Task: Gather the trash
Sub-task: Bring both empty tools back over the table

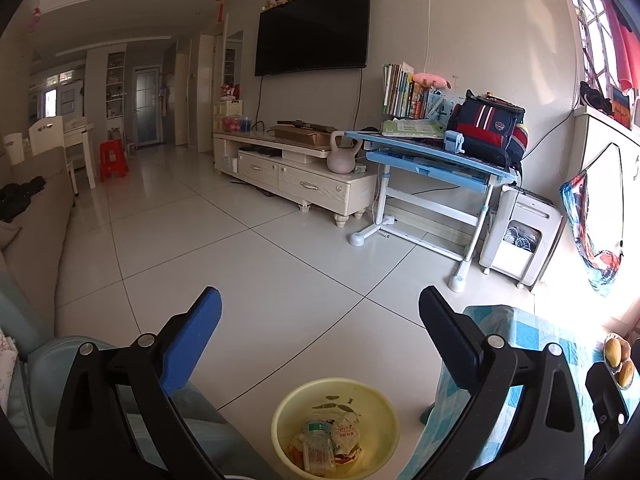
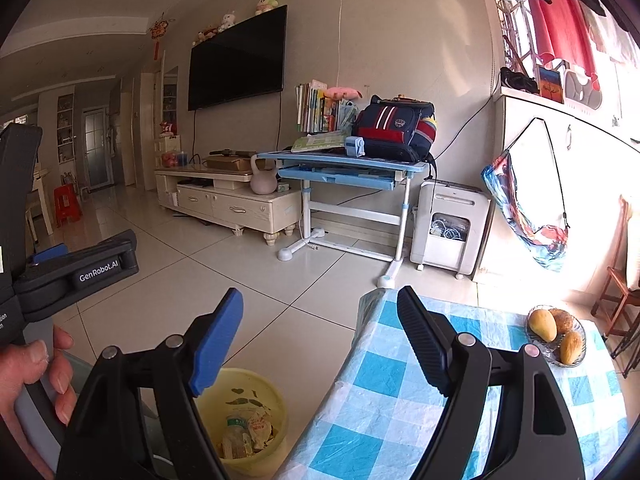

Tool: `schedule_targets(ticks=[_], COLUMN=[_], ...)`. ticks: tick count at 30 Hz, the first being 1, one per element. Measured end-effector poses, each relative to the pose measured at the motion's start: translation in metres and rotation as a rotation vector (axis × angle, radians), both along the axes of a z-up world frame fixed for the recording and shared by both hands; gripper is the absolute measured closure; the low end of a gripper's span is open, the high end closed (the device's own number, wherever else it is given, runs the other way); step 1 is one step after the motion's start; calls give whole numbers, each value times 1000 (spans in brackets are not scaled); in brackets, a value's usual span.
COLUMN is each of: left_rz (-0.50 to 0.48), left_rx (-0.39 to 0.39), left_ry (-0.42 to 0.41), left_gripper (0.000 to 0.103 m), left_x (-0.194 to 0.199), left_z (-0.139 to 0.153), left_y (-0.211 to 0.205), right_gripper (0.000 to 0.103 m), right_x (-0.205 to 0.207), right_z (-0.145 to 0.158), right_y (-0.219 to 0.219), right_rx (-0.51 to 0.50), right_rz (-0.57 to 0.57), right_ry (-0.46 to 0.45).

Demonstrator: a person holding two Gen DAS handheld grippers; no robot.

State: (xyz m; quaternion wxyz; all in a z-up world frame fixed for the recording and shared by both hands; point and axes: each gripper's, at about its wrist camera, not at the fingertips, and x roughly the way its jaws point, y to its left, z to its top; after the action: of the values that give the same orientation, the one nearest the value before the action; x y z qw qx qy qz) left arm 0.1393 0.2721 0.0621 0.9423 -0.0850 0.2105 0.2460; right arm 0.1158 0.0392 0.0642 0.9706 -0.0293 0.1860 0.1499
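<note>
the left gripper (image 1: 320, 312) points forward and a little down over the floor, its jaws spread wide with nothing between them. the right gripper (image 2: 320, 312) is tilted down the same way, half over the floor and half over the checked surface (image 2: 400, 400); its jaws are spread and empty too. in the right wrist view, a hand (image 2: 44, 372) at 8 o'clock curls around the left gripper's handle, and that gripper's dark body crosses the frame at 9 o'clock.

the yellow bin (image 1: 280, 412) stands on the floor at 6 o'clock in the left wrist view, below and between the jaws. the trash (image 1: 328, 440) lies inside it: a crushed clear plastic bottle with a green cap and crumpled wrappers. in the right wrist view the bin sits at 7 o'clock, partly hidden by the blue left finger, just beside the surface's edge.

a glass dish of fruit (image 2: 556, 336) rests on the blue-and-white checked cloth at 4 o'clock in the right wrist view, well apart from the jaws.

the room has pale tiled floor. at 12 o'clock a dark tv (image 1: 312, 28) hangs on the wall above a cream cabinet (image 1: 296, 176). at 2 o'clock a blue desk (image 1: 428, 160) carries books and a navy-and-red backpack (image 1: 488, 128). bright light comes in from the window at 3 o'clock.
</note>
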Motion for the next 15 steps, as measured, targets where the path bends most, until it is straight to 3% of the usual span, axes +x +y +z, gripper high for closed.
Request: schedule_targets(ticks=[15], left_rz=[-158], left_rx=[74], left_ry=[-35], left_gripper=[7], left_x=[-44], left_z=[19], left_y=[-80], right_gripper=[24], right_x=[-35], right_z=[14], right_y=[-57], right_rx=[14], right_rz=[-95], right_ry=[-44])
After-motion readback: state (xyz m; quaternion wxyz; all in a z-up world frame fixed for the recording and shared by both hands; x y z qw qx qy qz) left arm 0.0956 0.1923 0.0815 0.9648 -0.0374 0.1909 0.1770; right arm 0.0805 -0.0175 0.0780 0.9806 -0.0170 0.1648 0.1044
